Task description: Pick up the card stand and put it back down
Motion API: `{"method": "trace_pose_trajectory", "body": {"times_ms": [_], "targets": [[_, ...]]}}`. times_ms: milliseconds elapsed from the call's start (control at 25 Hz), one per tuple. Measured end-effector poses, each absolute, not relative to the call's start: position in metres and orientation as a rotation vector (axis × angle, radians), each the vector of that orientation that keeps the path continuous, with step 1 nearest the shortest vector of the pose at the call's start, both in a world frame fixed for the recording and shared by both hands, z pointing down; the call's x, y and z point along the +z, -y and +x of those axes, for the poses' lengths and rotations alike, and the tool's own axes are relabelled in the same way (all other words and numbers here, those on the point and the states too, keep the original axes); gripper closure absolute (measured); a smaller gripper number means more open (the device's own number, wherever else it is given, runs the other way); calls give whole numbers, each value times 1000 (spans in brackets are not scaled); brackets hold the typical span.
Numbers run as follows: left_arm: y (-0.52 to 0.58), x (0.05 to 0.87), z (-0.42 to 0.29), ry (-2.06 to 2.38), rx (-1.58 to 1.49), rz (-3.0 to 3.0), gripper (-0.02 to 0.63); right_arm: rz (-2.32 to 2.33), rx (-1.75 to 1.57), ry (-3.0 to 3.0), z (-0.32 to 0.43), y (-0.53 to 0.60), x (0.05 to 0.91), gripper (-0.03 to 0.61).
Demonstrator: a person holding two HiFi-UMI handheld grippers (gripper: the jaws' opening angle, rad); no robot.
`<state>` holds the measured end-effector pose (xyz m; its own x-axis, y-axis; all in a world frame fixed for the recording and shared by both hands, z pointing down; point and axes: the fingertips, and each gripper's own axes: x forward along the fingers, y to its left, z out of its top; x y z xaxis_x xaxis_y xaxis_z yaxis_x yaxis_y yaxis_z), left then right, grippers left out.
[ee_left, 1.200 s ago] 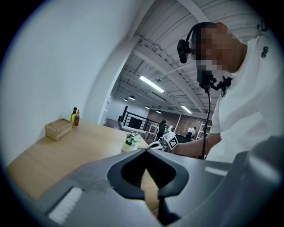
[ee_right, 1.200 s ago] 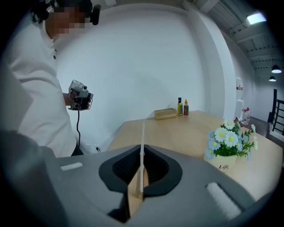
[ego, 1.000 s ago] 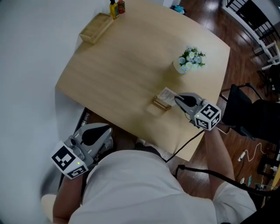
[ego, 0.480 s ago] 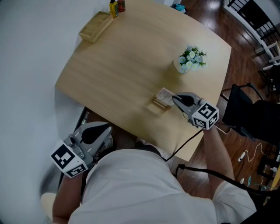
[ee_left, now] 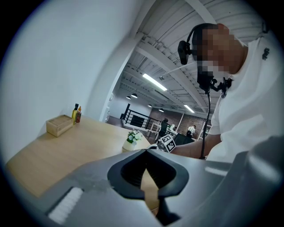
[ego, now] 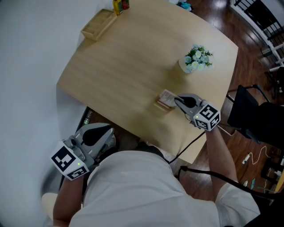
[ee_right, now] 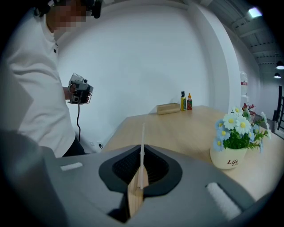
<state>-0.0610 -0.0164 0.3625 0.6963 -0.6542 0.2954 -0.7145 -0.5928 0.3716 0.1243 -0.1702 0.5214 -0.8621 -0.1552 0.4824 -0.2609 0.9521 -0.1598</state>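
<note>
Right gripper (ego: 177, 100) of mine hung low over the table (ego: 124, 62), near its front edge, jaws clamped on the card stand (ego: 165, 101). I pinched its wooden base (ee_right: 134, 197), not the thin card (ee_right: 142, 142), to keep that upright and unbent.

The pale wooden counter (ego: 133, 66) carries a shallow wooden box (ego: 98, 25) at its far left corner, two bottles (ego: 120, 5) just beside the box, and a flower pot (ego: 195, 60) near its right edge.
</note>
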Motion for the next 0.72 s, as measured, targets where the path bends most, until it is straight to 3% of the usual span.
{"method": "trace_pose_trajectory", "body": {"times_ms": [720], "targets": [[21,364,-56,1062,177,2423,614,278,293,2613,125,167,545,558]]}}
